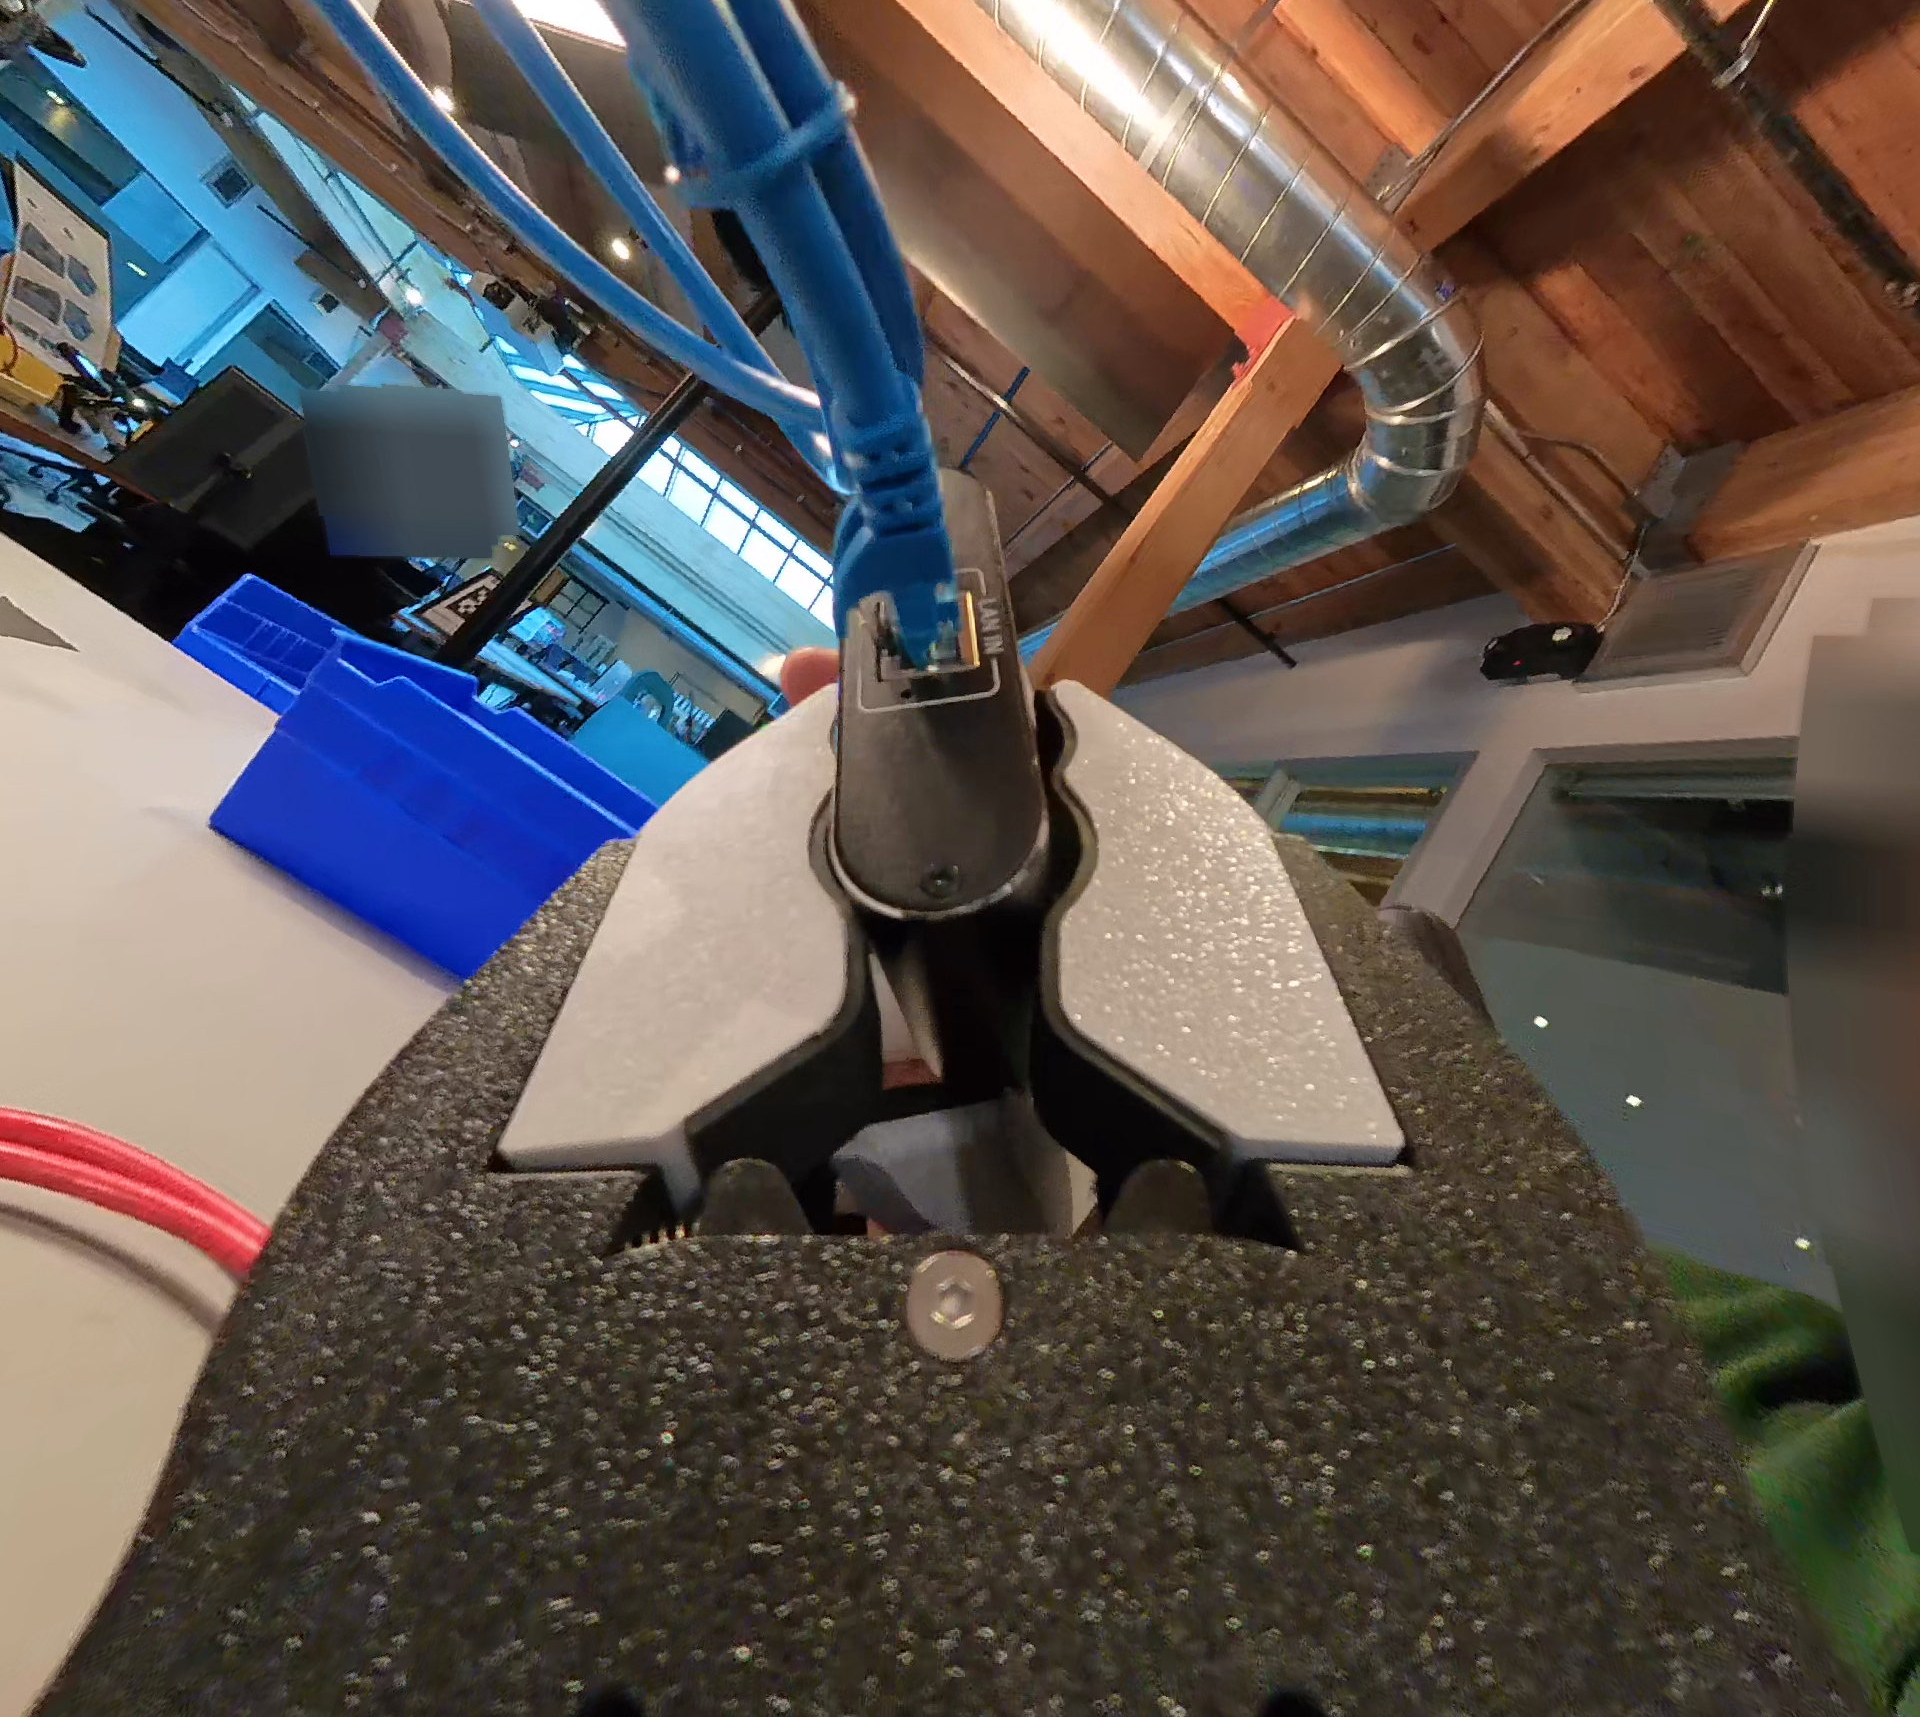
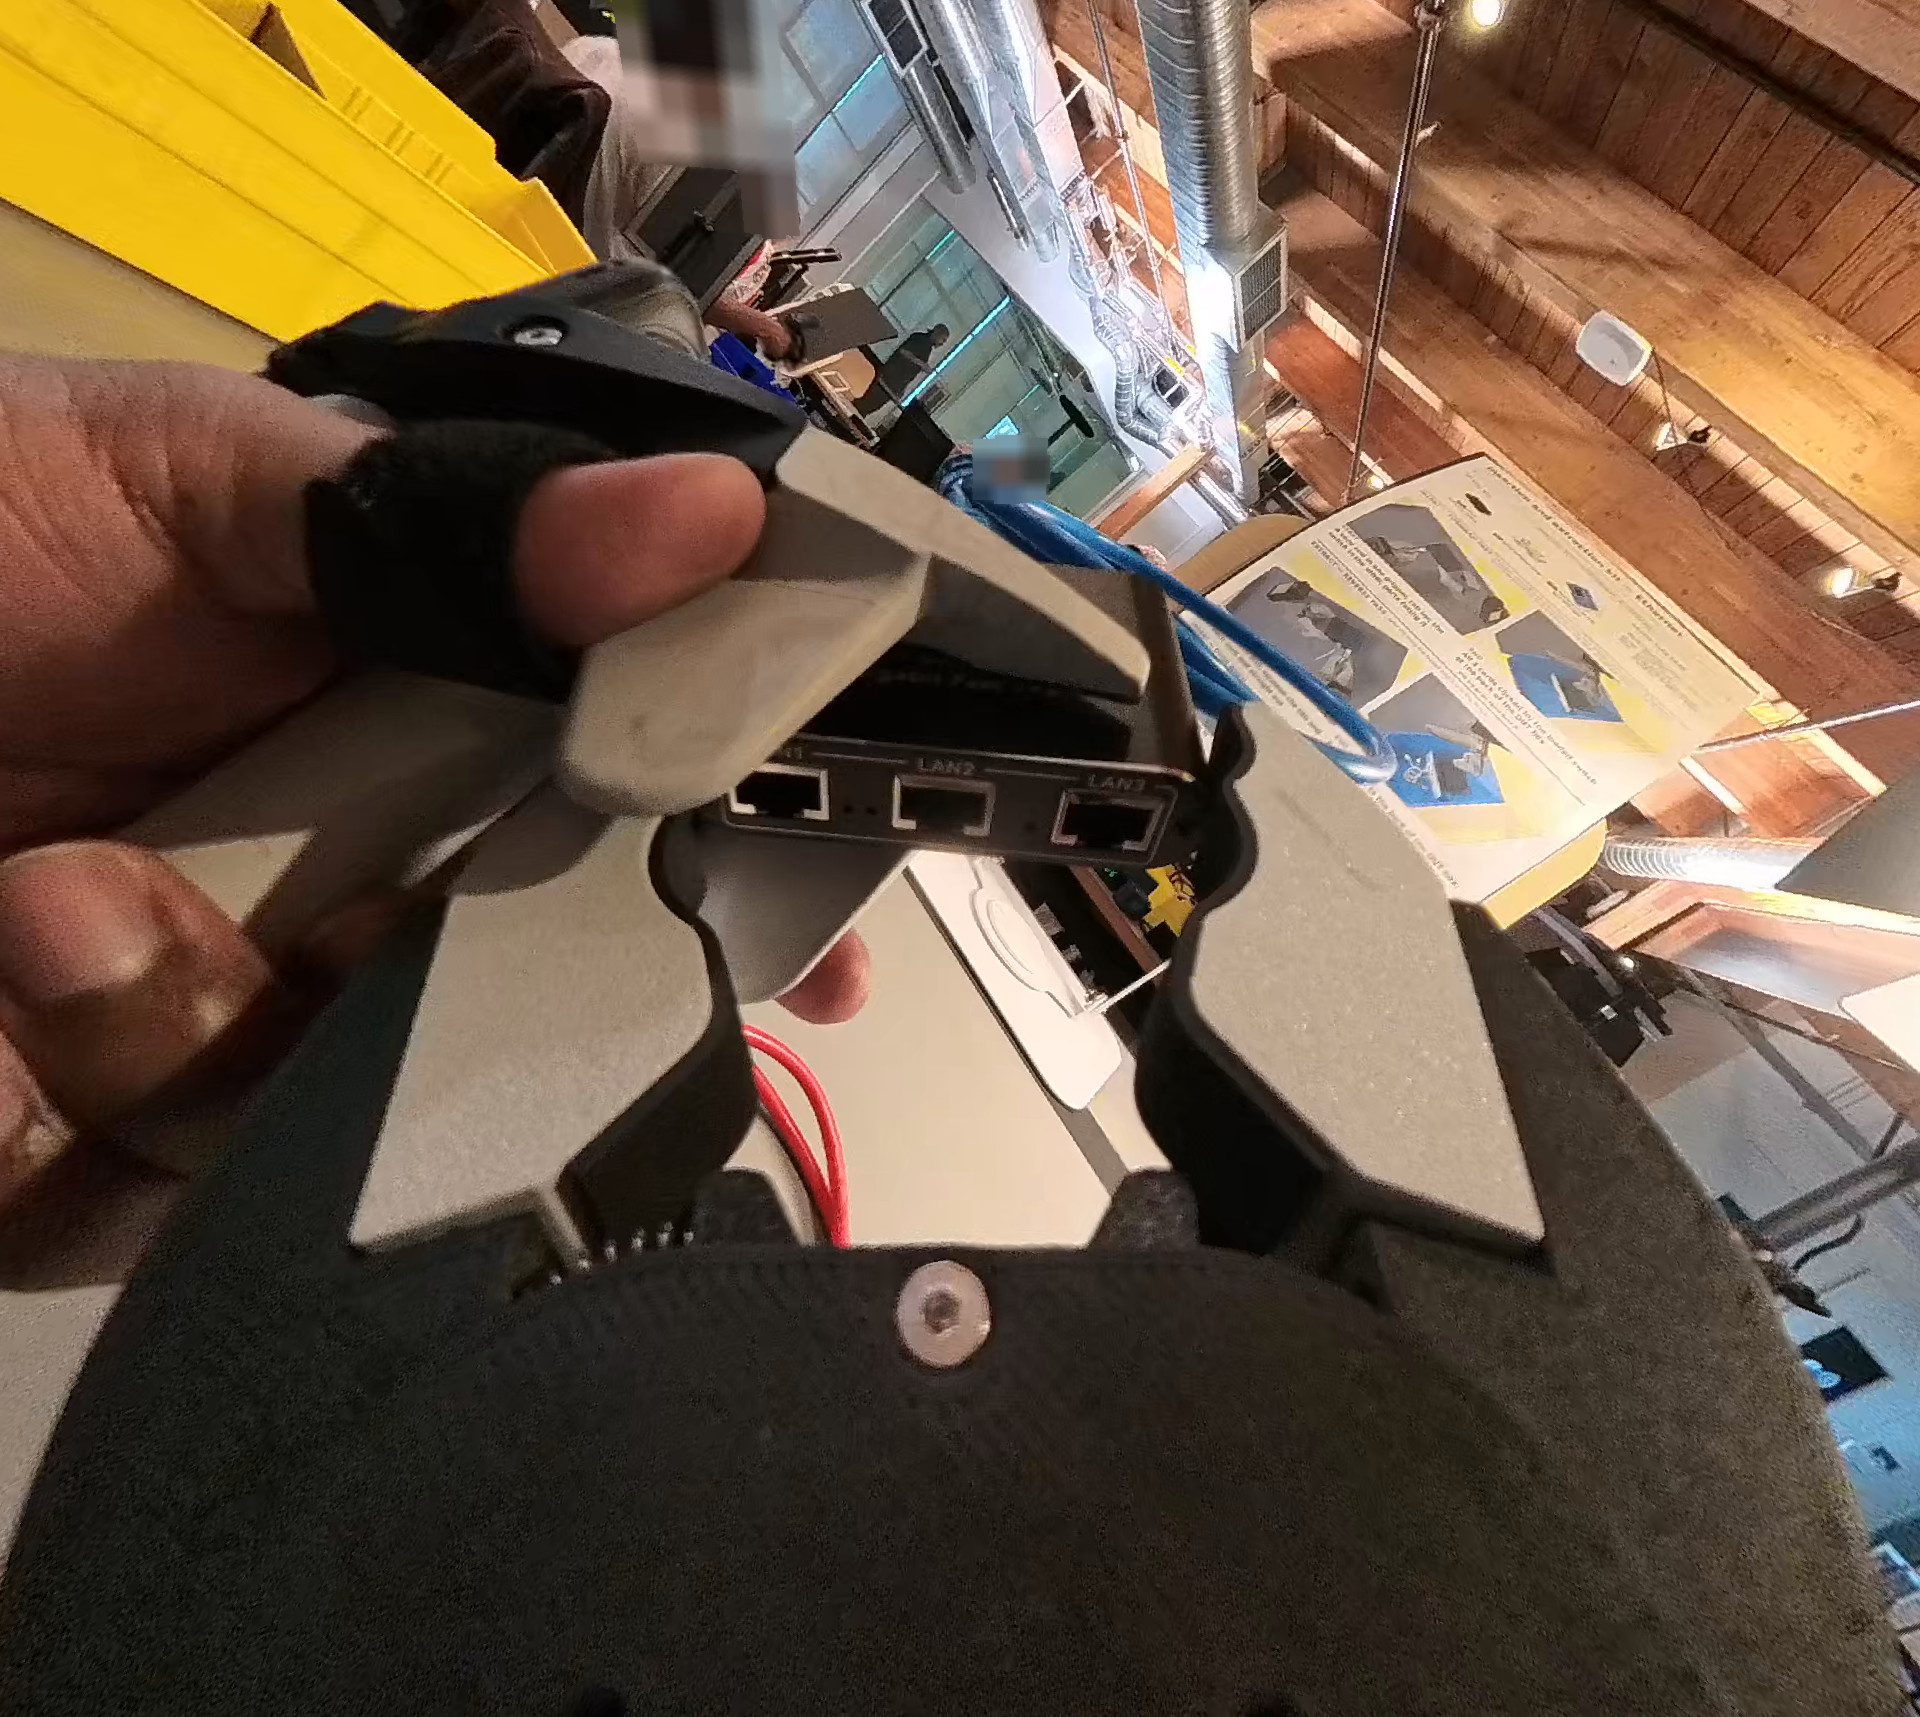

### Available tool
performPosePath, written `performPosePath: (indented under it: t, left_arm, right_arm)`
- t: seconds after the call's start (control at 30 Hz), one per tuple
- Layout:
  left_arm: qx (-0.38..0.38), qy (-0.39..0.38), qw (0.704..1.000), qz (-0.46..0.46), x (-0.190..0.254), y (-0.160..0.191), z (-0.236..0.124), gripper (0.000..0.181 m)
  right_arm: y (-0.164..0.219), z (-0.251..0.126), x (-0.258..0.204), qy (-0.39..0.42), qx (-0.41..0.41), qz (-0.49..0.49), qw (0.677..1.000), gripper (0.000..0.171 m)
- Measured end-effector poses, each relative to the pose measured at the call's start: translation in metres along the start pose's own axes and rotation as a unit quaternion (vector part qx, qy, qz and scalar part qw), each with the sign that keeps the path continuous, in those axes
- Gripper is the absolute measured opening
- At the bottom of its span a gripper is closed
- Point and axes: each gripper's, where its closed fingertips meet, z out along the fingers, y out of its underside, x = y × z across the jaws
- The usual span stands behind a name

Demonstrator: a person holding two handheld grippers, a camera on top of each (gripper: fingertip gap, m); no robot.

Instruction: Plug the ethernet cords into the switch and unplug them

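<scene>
Left hand-held gripper (image 1: pixel 935 794): pinched the black switch (image 1: pixel 930 763) by its narrow end, held up off the table (image 1: pixel 125 919).
Right hand-held gripper (image 2: pixel 940 846): spread wide, fingers either side of the switch's three empty ports, holding nothing.
Blue ethernet cord (image 1: pixel 883 462): plug seated in the switch's single end port.
Doing it well: I judged the clamp should stay firm; press the latch, pull straight.
Around: red cord (image 1: pixel 114 1179), blue bin (image 1: pixel 416 794), yellow bin (image 2: pixel 208 88).
In the way: a hand (image 2: pixel 187 628) and the left gripper's finger crowded the ports.

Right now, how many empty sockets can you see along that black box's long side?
3 in the right wrist view, in a row on the black box: left, middle, right. The other gripper's grey finger may hide more at the left.
</scene>
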Motion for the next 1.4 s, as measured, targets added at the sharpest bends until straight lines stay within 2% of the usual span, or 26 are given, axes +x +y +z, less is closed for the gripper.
performPosePath:
  t: [0.23,0.4,0.53,0.63,0.9,1.03,1.1,1.17,1.23,1.3,1.4]
  left_arm:
    - [-0.041,-0.011,0.999,0.030,0.002,0.001,0.001,0.044]
    - [-0.102,0.029,0.994,0.007,0.012,0.011,0.002,0.040]
    - [-0.144,0.075,0.987,-0.009,0.028,0.023,0.003,0.033]
    - [-0.164,0.067,0.984,-0.011,0.026,0.030,0.004,0.031]
    - [-0.211,0.042,0.976,0.008,0.021,0.033,-0.002,0.029]
    - [-0.188,-0.005,0.978,0.091,0.013,0.016,-0.003,0.028]
    - [-0.151,-0.019,0.982,0.108,0.012,-0.001,-0.006,0.028]
    - [-0.109,-0.041,0.986,0.120,0.009,-0.023,-0.012,0.028]
    - [-0.081,-0.069,0.985,0.133,0.003,-0.042,-0.020,0.029]
    - [-0.074,-0.081,0.986,0.128,-0.002,-0.051,-0.027,0.029]
    - [-0.074,-0.103,0.984,0.126,-0.011,-0.055,-0.032,0.029]
  right_arm:
    - [-0.014,-0.016,0.007,-0.028,0.051,-0.032,0.998,0.094]
    - [-0.017,-0.027,0.005,-0.069,0.081,-0.053,0.993,0.094]
    - [-0.024,-0.043,0.001,-0.135,0.126,-0.023,0.983,0.094]
    - [-0.023,-0.047,-0.009,-0.168,0.130,-0.025,0.977,0.094]
    - [-0.018,-0.043,-0.014,-0.170,0.113,-0.044,0.978,0.094]
    - [-0.004,-0.032,-0.002,-0.134,0.065,-0.039,0.988,0.090]
    - [0.009,-0.030,-0.001,-0.149,0.029,-0.011,0.988,0.074]
    - [0.029,-0.031,-0.009,-0.197,-0.020,0.020,0.980,0.070]
    - [0.052,-0.041,-0.035,-0.293,-0.080,0.059,0.951,0.067]
    - [0.079,-0.057,-0.064,-0.373,-0.145,0.042,0.916,0.061]
    - [0.116,-0.070,-0.079,-0.403,-0.231,-0.018,0.885,0.052]
